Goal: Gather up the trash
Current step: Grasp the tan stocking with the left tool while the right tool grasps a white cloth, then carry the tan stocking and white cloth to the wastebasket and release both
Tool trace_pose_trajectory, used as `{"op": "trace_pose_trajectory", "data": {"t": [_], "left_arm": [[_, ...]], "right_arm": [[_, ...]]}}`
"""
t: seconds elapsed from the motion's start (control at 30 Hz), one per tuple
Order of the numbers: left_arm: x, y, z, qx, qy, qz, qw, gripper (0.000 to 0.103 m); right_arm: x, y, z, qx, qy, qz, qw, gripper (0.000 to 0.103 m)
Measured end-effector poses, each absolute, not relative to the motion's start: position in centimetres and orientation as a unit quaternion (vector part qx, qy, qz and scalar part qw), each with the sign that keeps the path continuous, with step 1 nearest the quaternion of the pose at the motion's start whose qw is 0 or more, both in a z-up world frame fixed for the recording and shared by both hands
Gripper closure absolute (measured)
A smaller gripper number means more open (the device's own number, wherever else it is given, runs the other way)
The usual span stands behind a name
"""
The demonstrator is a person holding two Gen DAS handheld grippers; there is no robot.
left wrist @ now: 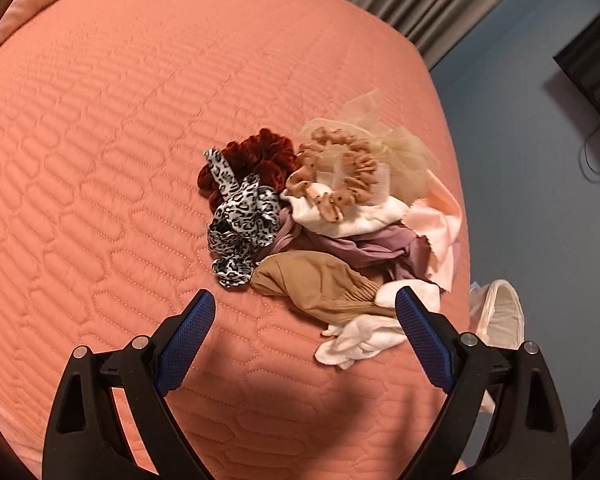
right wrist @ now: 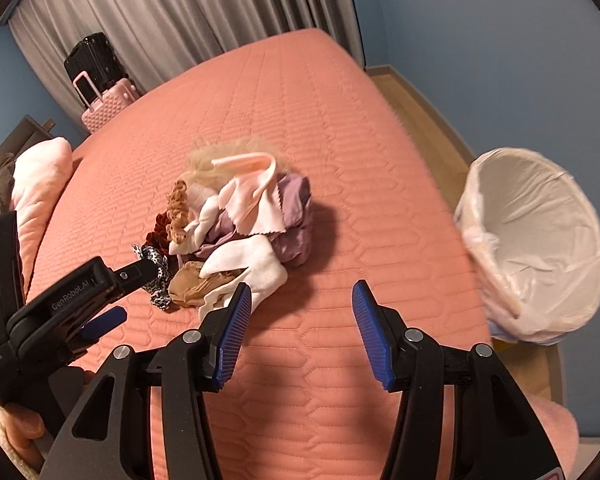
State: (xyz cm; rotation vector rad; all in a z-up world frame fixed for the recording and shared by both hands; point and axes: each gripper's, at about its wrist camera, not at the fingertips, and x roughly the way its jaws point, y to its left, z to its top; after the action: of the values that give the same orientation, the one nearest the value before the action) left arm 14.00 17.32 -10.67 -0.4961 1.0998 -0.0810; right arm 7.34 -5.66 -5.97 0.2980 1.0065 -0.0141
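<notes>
- So the whole mess sits on the bed point(left wrist: 100, 160), on a salmon quilted cover, and the pile of scraps point(left wrist: 324, 216) is bunched up close to the bed's right edge in the left wrist view. Loads of bare quilt to the left of it and behind it.
- Pile is all soft stuff: a leopard-print scrunchie point(left wrist: 242, 224), a dark red velvet scrunchie point(left wrist: 256, 156), a tan scrunchie point(left wrist: 340, 164), some purple cloth point(right wrist: 292, 216), a tan stocking point(left wrist: 320, 284) and white socks point(right wrist: 252, 264) on the near side.
- Left gripper point(left wrist: 304, 312) hangs just short of the pile, jaws spread wide, nothing between them. Its right pad point(left wrist: 420, 328) looks to be right over the white sock edge, can't tell if it actually touches.
- Right gripper point(right wrist: 302, 304) is over bare quilt next to the pile, jaws wide apart too, holding nothing. The left pad point(right wrist: 232, 332) is just beside the white socks.
- Trash bin point(right wrist: 540, 248) sits off the bed's edge to the right, white liner bag inside, and the bit of the inside I can see shows only liner.
- Pink suitcase point(right wrist: 108, 100) with a black case point(right wrist: 94, 62) on top stands by the grey curtain point(right wrist: 180, 12) past the far end of the bed.
</notes>
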Motion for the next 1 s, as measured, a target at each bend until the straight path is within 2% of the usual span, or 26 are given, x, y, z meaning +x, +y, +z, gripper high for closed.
{"op": "trace_pose_trajectory", "data": {"t": [0.23,0.33,0.5,0.53,0.6,0.67,0.8,1.0], "left_arm": [[16.0,17.2,-13.0,-0.288,0.547,-0.041,0.785,0.016],[16.8,17.1,-14.1,-0.302,0.559,-0.039,0.771,0.02],[17.8,16.9,-16.1,-0.323,0.579,-0.048,0.747,0.044],[17.9,16.7,-16.2,-0.325,0.581,-0.049,0.744,0.046],[18.0,16.8,-16.9,-0.335,0.585,-0.054,0.737,0.06],[17.8,16.8,-17.2,-0.343,0.588,-0.063,0.73,0.069],[17.1,16.6,-16.9,-0.333,0.583,-0.073,0.738,0.086],[15.9,15.1,-14.0,-0.292,0.567,-0.082,0.766,0.09]], "right_arm": [[10.0,-5.0,-8.6,0.165,0.501,-0.002,0.85,0.051],[11.1,-4.7,-9.7,0.172,0.509,0.003,0.844,0.051],[12.5,-4.1,-11.5,0.178,0.521,0.013,0.835,0.052],[12.7,-4.0,-11.8,0.18,0.522,0.016,0.833,0.055],[13.0,-3.7,-12.4,0.183,0.526,0.024,0.83,0.067],[13.2,-3.5,-12.9,0.185,0.532,0.034,0.826,0.087],[13.0,-3.1,-13.1,0.185,0.532,0.044,0.825,0.096],[11.4,-3.6,-11.5,0.185,0.517,0.046,0.835,0.097]]}}
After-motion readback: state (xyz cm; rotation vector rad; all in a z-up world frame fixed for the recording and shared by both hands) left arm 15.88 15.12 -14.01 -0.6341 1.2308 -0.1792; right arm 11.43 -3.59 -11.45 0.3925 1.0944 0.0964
